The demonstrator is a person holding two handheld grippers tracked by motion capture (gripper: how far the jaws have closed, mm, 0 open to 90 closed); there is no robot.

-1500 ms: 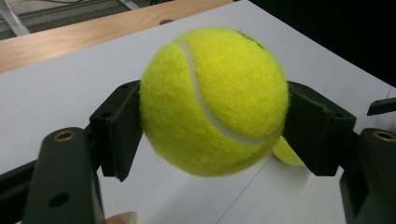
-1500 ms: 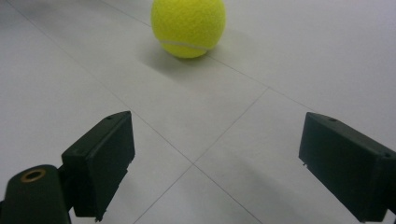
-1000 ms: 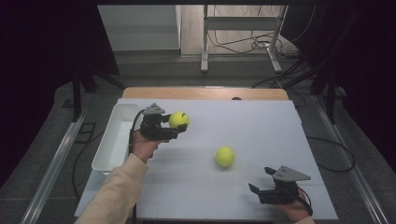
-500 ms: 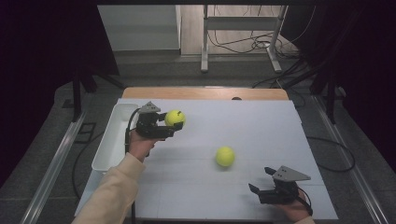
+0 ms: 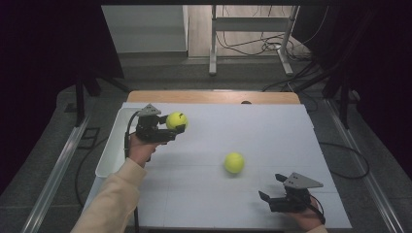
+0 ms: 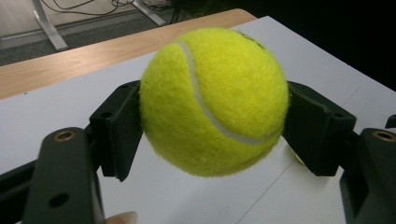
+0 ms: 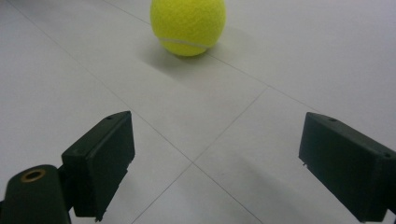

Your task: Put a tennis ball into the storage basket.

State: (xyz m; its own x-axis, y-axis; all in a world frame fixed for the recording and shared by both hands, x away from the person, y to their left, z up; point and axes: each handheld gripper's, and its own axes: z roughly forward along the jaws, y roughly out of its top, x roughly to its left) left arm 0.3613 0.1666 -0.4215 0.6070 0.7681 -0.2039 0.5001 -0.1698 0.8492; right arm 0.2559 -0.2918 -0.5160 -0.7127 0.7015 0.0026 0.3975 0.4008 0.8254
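The left gripper [image 5: 176, 127] holds a tennis ball [image 5: 176, 120] with its jaws closed on opposite sides of the ball's widest part; in the left gripper view the two black pads [image 6: 120, 128] press into the felt at about mid-height, with the white seam running between them. The held ball is lifted clear of the white surface [image 5: 272, 131], near its left edge and just beside the white tray [image 5: 111, 153] that runs along that edge. The right gripper [image 5: 273, 187] sits low near the front right of the surface with its jaws spread wide and nothing between them. A second tennis ball [image 5: 234, 162] rests on the surface ahead of those jaws, well apart from them and from the held ball. As a judgement, the ball is light, springy and slightly compressible; its felt gives good friction, so a modest squeeze across the widest part should hold it. A grip placed off-centre could let the round body squirt out, and the free ball would likely roll at a light nudge.
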